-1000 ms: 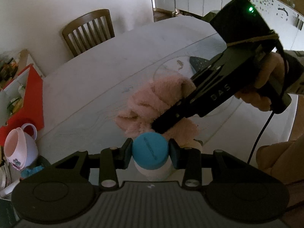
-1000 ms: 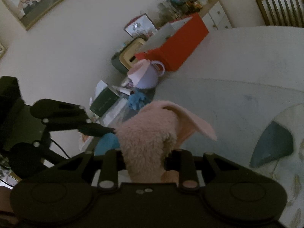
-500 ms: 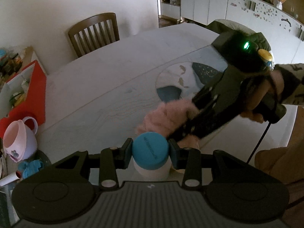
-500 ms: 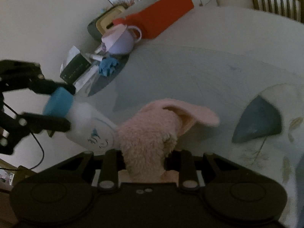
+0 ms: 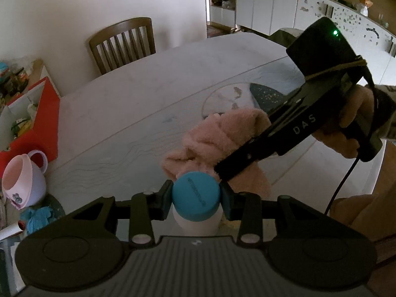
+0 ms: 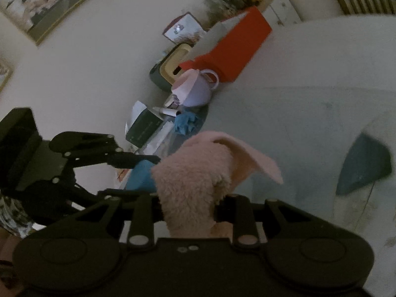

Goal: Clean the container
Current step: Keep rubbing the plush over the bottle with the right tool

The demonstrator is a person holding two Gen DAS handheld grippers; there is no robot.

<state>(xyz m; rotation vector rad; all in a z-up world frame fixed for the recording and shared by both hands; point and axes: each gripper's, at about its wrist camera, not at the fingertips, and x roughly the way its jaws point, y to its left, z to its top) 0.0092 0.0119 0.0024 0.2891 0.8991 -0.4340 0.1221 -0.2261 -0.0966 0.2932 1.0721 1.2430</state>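
Observation:
A white container with a blue cap (image 5: 196, 199) is held at its cap by my left gripper (image 5: 196, 198), which is shut on it. A fluffy pink cloth (image 5: 222, 136) is clamped in my right gripper (image 6: 189, 205), which comes in from the right as a black body (image 5: 297, 123) held by a hand (image 5: 356, 128). The cloth (image 6: 190, 183) lies against the far side of the container, just beyond the cap. In the right wrist view only a sliver of the blue cap (image 6: 141, 175) shows behind the cloth, with the left gripper's fingers (image 6: 133, 159) over it.
A pale table (image 5: 138, 104) carries a round patterned placemat (image 5: 230, 96). At the left stand a pink and lilac mug (image 5: 22, 180), a red box (image 5: 44, 116) and a blue scrap (image 5: 37, 219). A wooden chair (image 5: 123, 44) stands behind the table.
The right gripper swung back with the cloth, rising from low beside the container's body to against its cap side. The left gripper kept hold of the cap.

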